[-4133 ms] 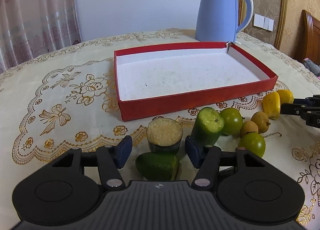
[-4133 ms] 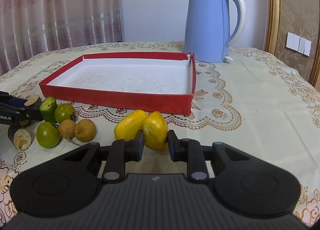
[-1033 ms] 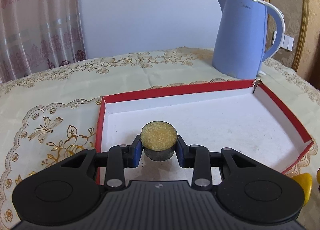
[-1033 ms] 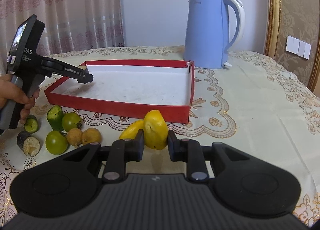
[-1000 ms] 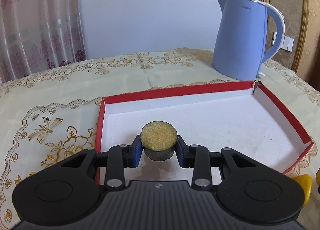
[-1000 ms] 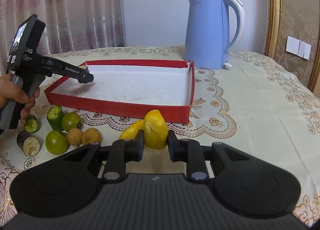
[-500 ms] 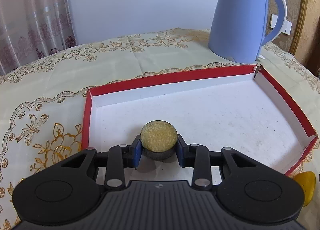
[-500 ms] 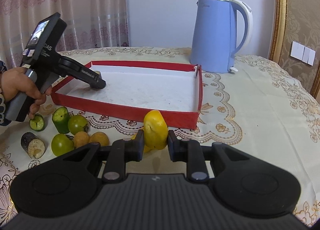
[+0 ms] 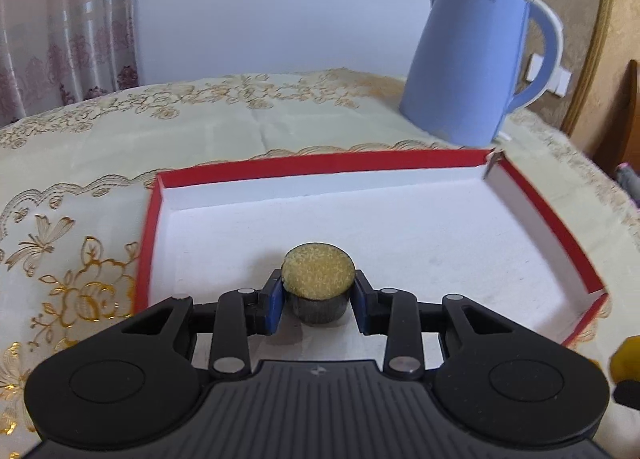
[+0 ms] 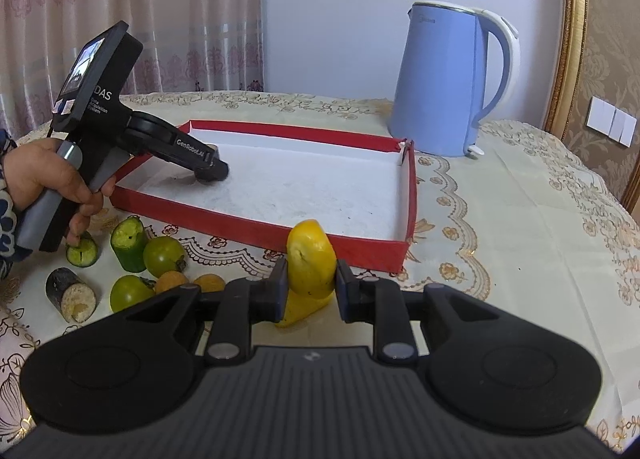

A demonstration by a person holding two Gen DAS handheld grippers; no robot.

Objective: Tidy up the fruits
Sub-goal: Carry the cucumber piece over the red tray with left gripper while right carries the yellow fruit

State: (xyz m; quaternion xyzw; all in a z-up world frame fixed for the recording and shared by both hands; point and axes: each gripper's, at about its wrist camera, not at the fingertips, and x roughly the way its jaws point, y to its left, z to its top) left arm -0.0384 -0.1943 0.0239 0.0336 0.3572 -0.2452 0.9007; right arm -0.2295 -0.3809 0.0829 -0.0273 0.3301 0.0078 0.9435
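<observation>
The left tongs (image 9: 318,301) are closed on a dark stub of sugarcane (image 9: 318,283) with a pale cut top, and hold it low inside the red tray (image 9: 352,163), near its left wall. The right tongs (image 10: 310,289) grip a yellow fruit (image 10: 311,265) in front of the tray's near wall, above a second yellow fruit (image 10: 298,309) lying on the desk (image 10: 520,227). Green fruits (image 10: 164,257), two brown ones (image 10: 171,282) and another cane piece (image 10: 72,295) lie at the left. A blue kettle (image 10: 448,79) stands behind the tray.
</observation>
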